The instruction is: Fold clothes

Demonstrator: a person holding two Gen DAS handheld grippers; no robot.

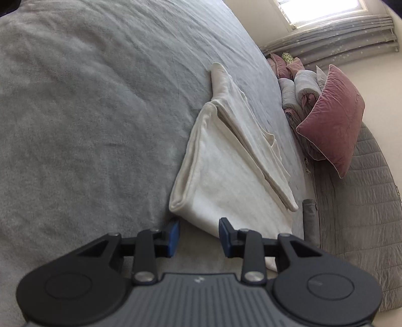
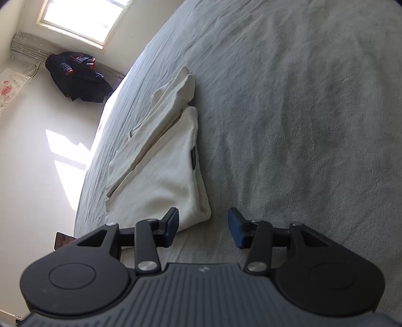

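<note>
Left gripper (image 1: 199,236) hangs with jaws apart at the near corner of the white garment (image 1: 226,171), folded on the grey bedspread (image 1: 88,113); its long axis runs away toward the window. Right gripper (image 2: 203,230), jaws also apart, could catch only the top layer, pulling the folds loose.

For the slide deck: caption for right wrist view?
Open right gripper at the corner of a folded white garment on a grey bedspread.

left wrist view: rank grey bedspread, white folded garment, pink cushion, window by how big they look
1. grey bedspread
2. white folded garment
3. pink cushion
4. window, cut off by the frame edge and farthest away, so its true size is unsure
</note>
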